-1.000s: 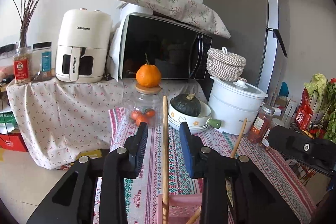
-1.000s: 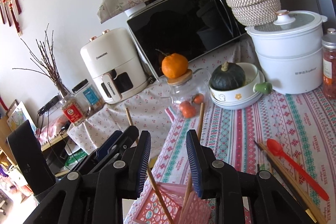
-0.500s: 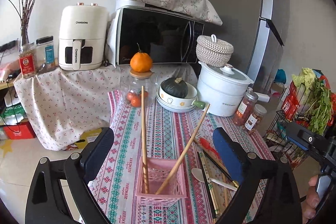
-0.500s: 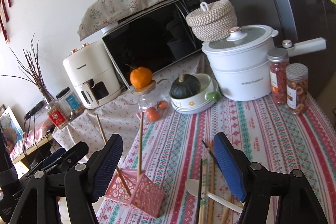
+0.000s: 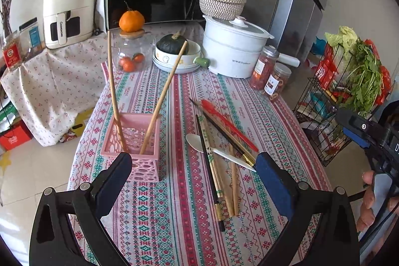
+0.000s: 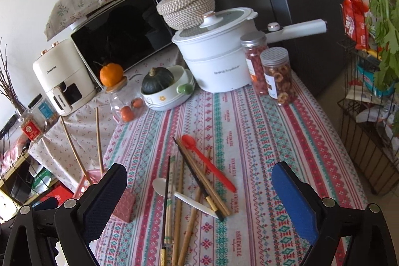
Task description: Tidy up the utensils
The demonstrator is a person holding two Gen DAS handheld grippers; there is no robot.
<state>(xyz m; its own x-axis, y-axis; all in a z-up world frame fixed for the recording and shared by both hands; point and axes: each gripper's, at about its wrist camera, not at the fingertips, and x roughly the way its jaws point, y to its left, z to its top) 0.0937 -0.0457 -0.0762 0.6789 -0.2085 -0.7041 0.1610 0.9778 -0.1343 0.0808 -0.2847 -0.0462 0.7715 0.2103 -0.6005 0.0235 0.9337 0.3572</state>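
A pink mesh basket stands on the patterned tablecloth with two wooden chopsticks leaning upright in it. To its right lies a loose pile of chopsticks, a red spoon and a white spoon. My left gripper hovers in front of basket and pile, its jaws opening wide with nothing between them. My right gripper hangs over the pile near the red spoon, jaws also opening and empty. The basket is half hidden behind its left finger.
At the table's back stand a white pot, two snack jars, a bowl holding a green squash and a glass jar topped by an orange. A wire rack of vegetables stands off the right edge.
Both grippers let go of a chopstick each, opened wide and drew back from the basket. The two chopsticks now stand in it, and the utensil pile has come into view.
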